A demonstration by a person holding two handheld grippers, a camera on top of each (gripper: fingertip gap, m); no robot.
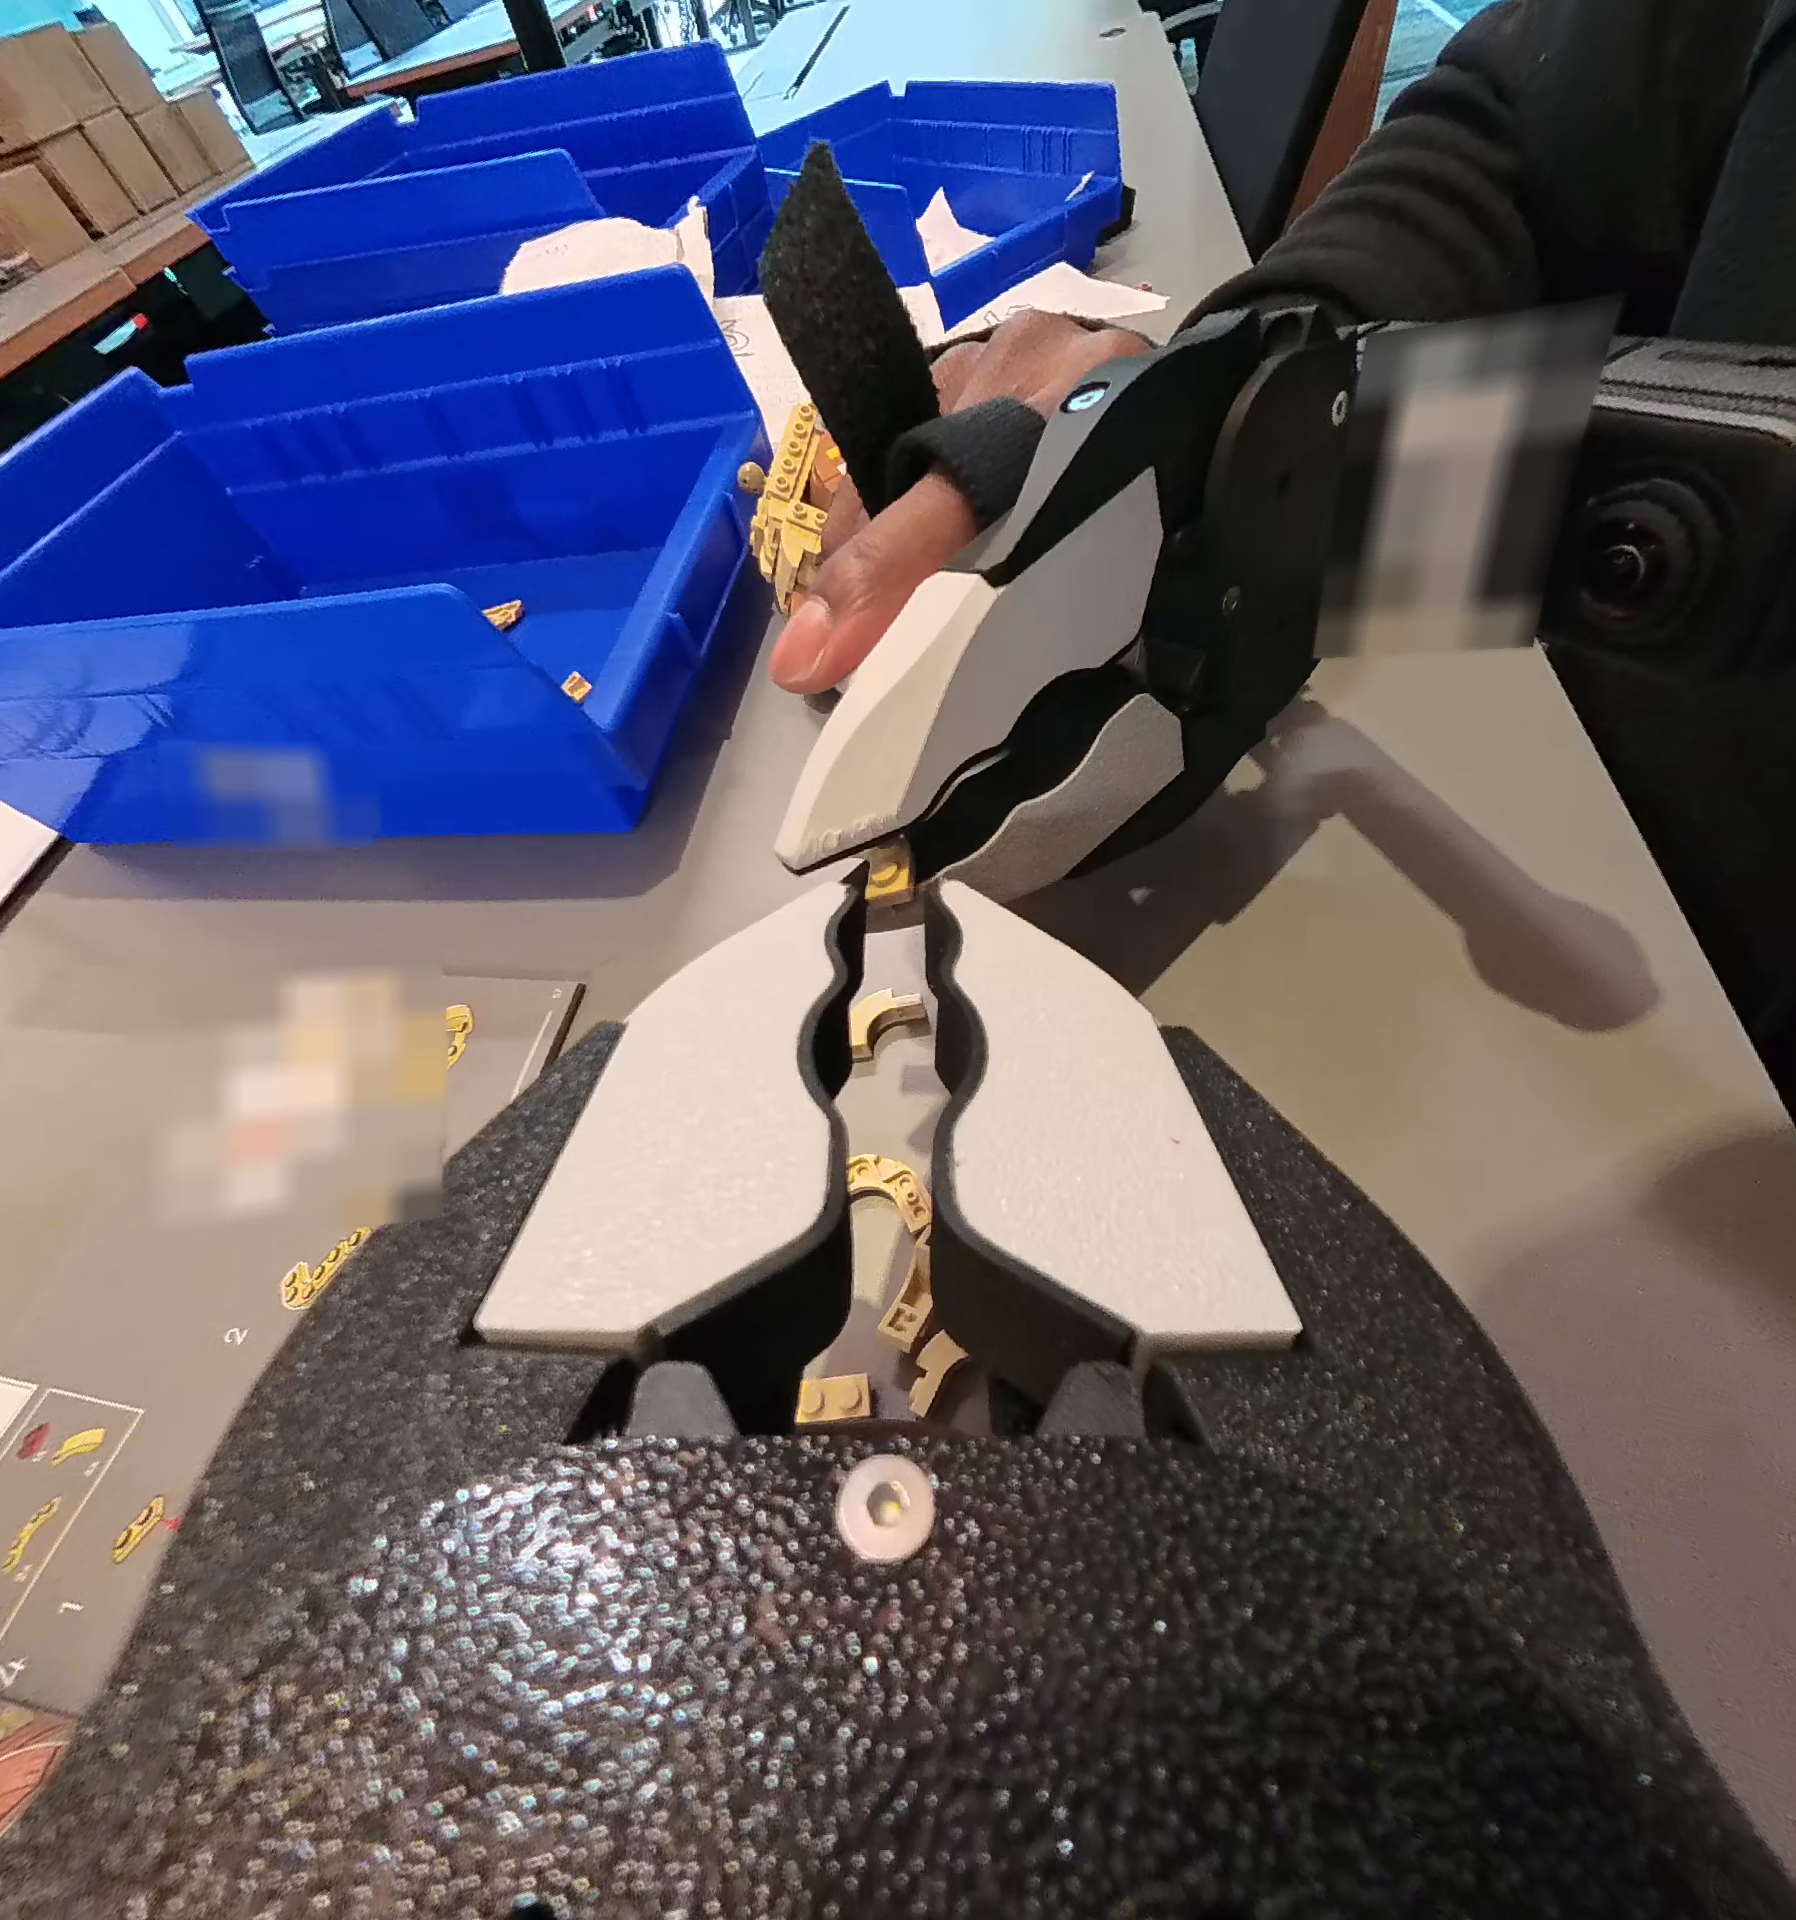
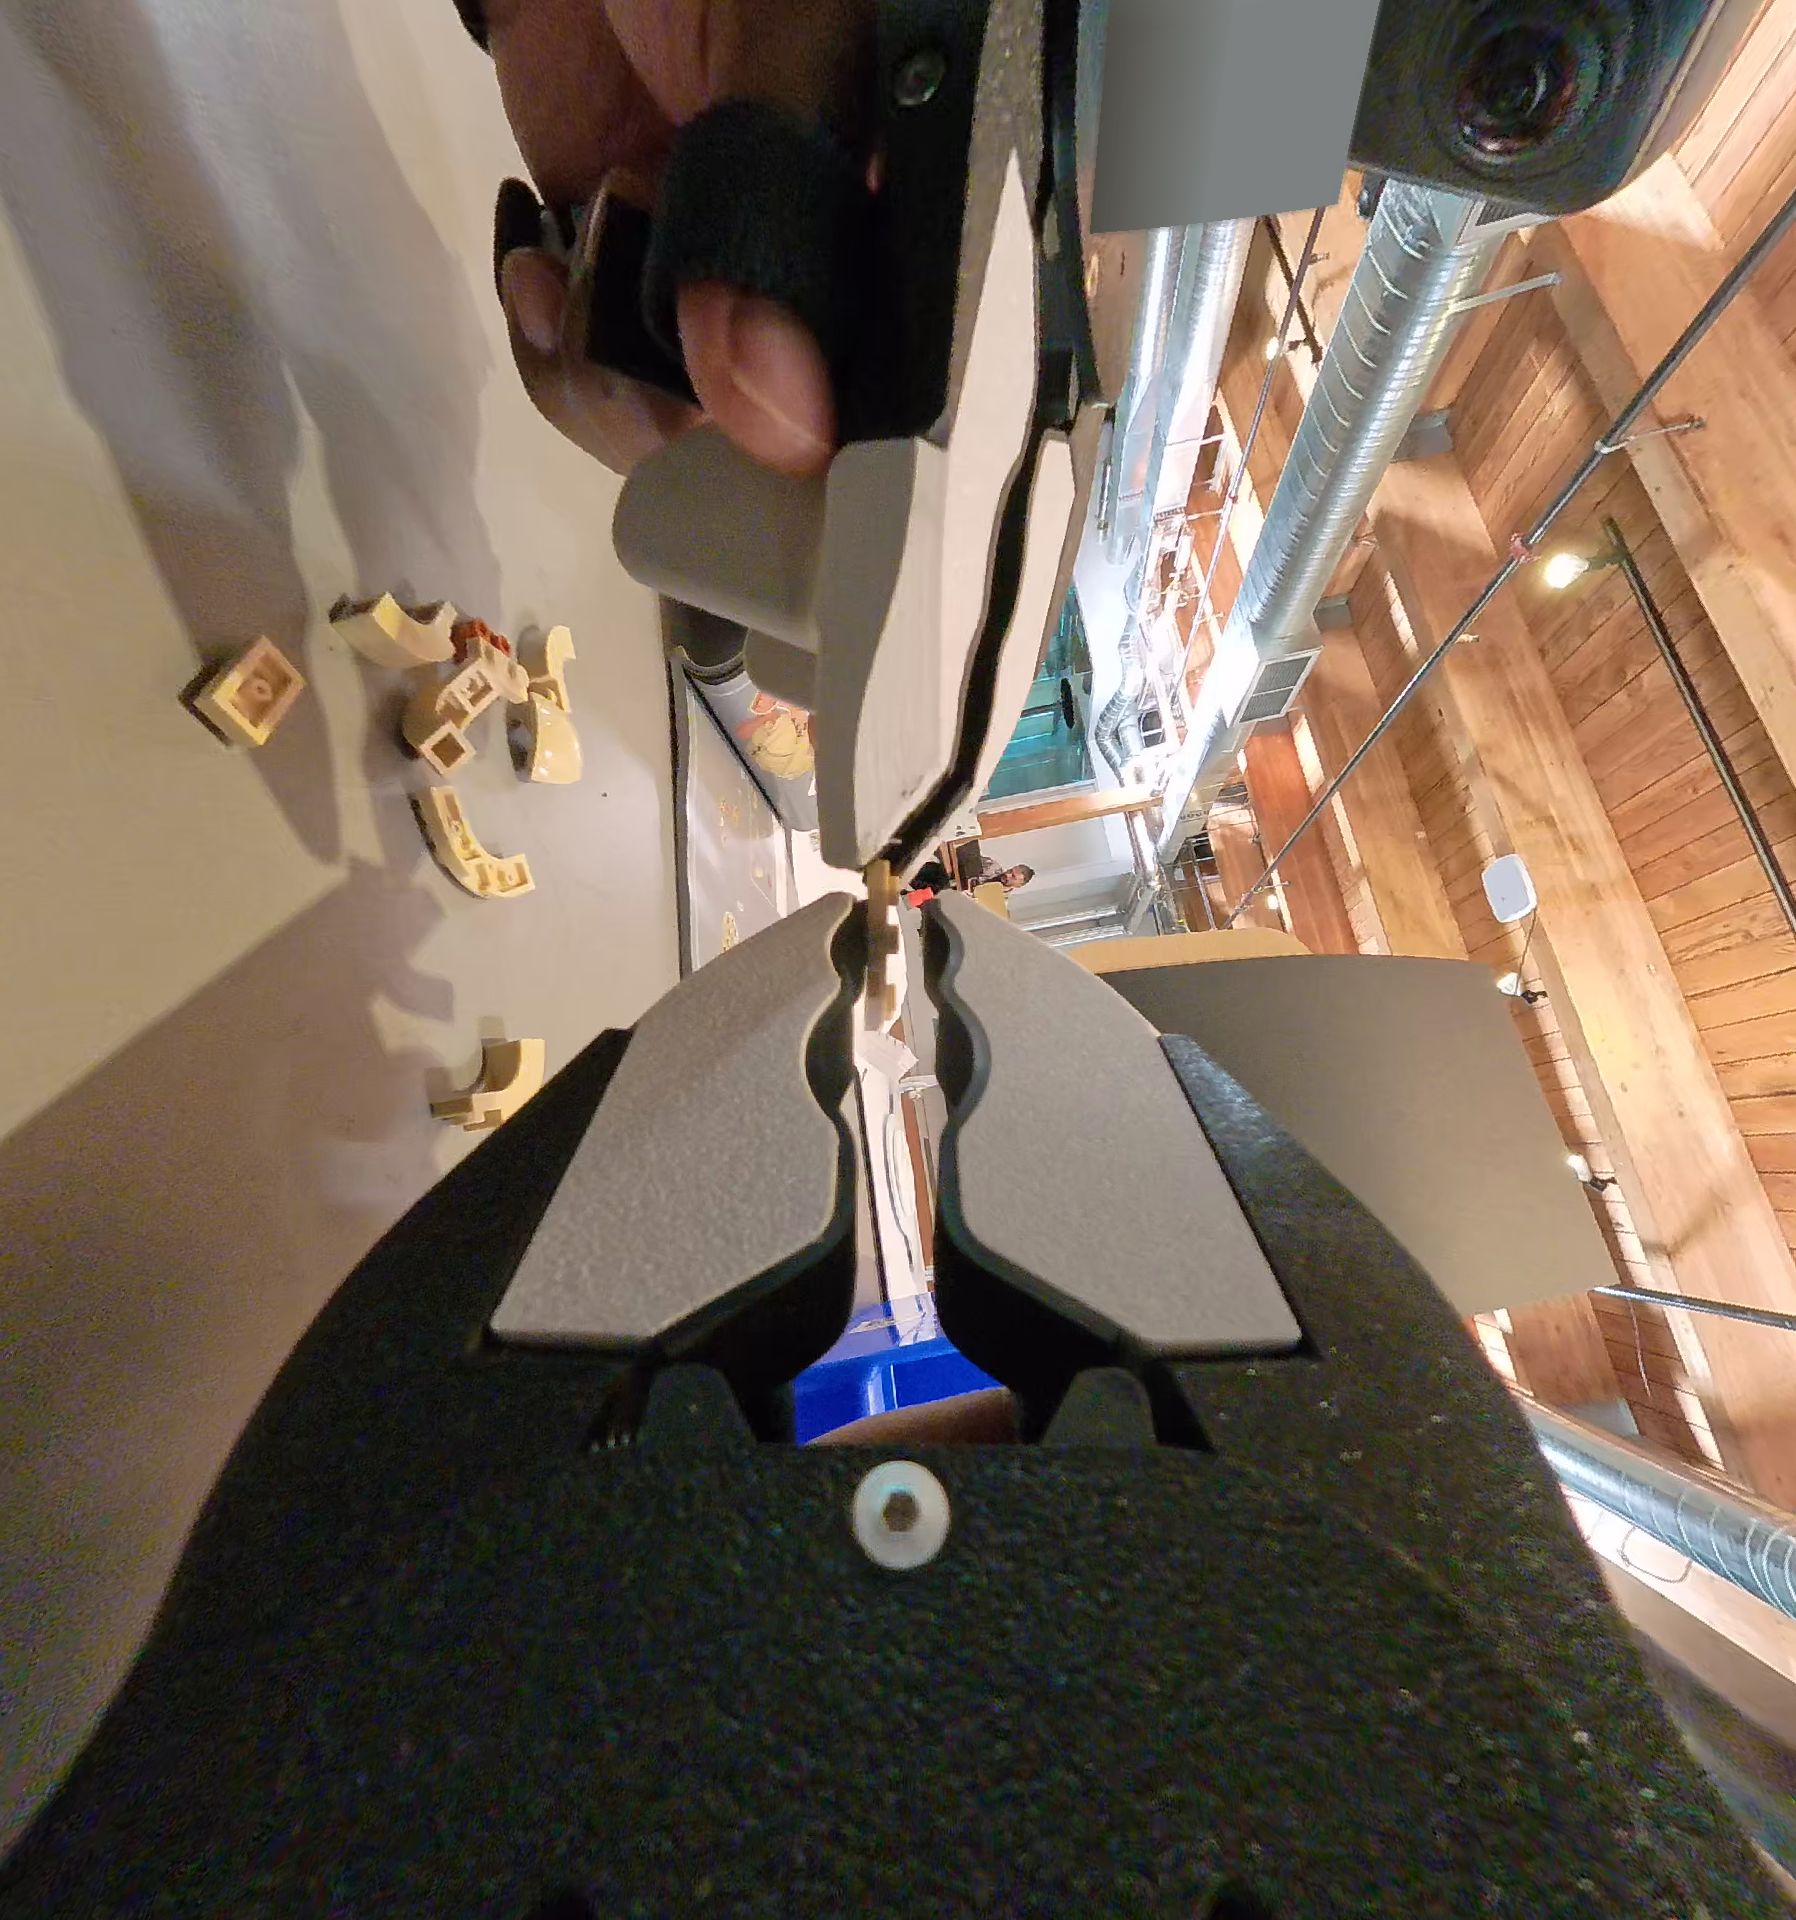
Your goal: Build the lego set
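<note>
A small tan studded plate [image 1: 889, 875] hangs in the air between both grippers. My right gripper [image 2: 891, 920] is shut on it, and the plate [image 2: 881, 935] lies edge-on along one finger. In the left wrist view the right gripper [image 1: 878, 847] comes in from the upper right, held by a hand, and pinches the plate at its tips. My left gripper [image 1: 896, 896] has its fingertips on either side of the plate's free end, with thin gaps still showing. It enters the right wrist view [image 2: 878, 854] from above, tip to tip with the right one.
Several loose tan curved pieces [image 2: 458, 727] lie on the grey table [image 1: 1393, 1143], some under my left fingers [image 1: 886, 1023]. Blue bins [image 1: 354, 623] stand at the left. An instruction booklet [image 1: 42, 1507] lies at the lower left. A partly built tan model [image 1: 790, 499] sits behind the hand. Less than 4 cm separates the two grippers' tips.
</note>
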